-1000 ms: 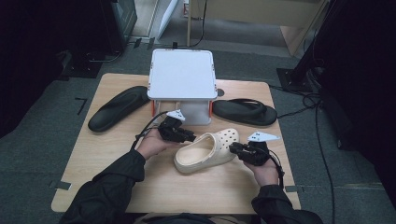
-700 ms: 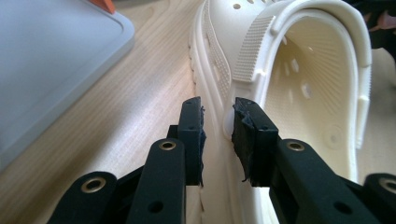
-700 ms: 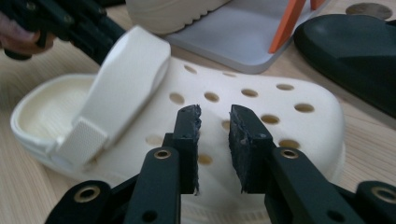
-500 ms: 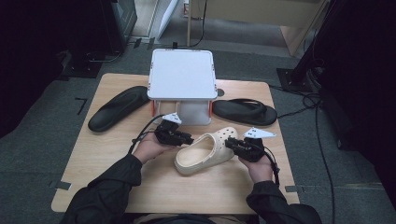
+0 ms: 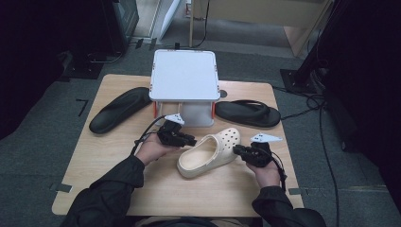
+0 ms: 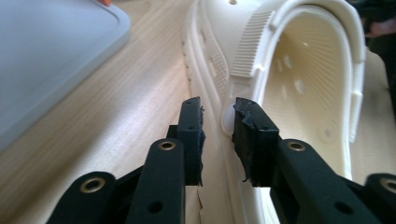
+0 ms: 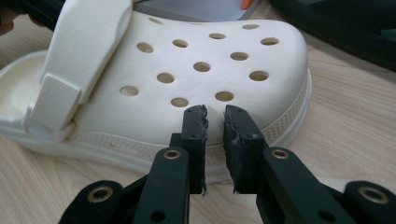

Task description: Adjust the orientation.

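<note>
A cream clog (image 5: 208, 153) with holes over its toe lies on the wooden table (image 5: 198, 198). My left gripper (image 5: 191, 141) is at its left side. In the left gripper view the jaws (image 6: 217, 109) have just been closing and pinch the clog's side wall (image 6: 303, 70) by the strap rivet, one pad outside and one inside. My right gripper (image 5: 236, 150) meets the clog's right side near the toe. Its jaws (image 7: 215, 112) have just been closing to a narrow slit, with nothing between them, in front of the clog's (image 7: 201, 65) sole edge.
A white box (image 5: 184, 75) on orange feet stands behind the clog, its grey edge (image 6: 46, 46) close to my left gripper. A black shoe (image 5: 118, 109) lies at the back left and a black flip-flop (image 5: 248, 113) at the back right. Cables trail over the floor at the right.
Both hands have edged in closer to the clog's sides. The clog itself has stayed about where it was.
</note>
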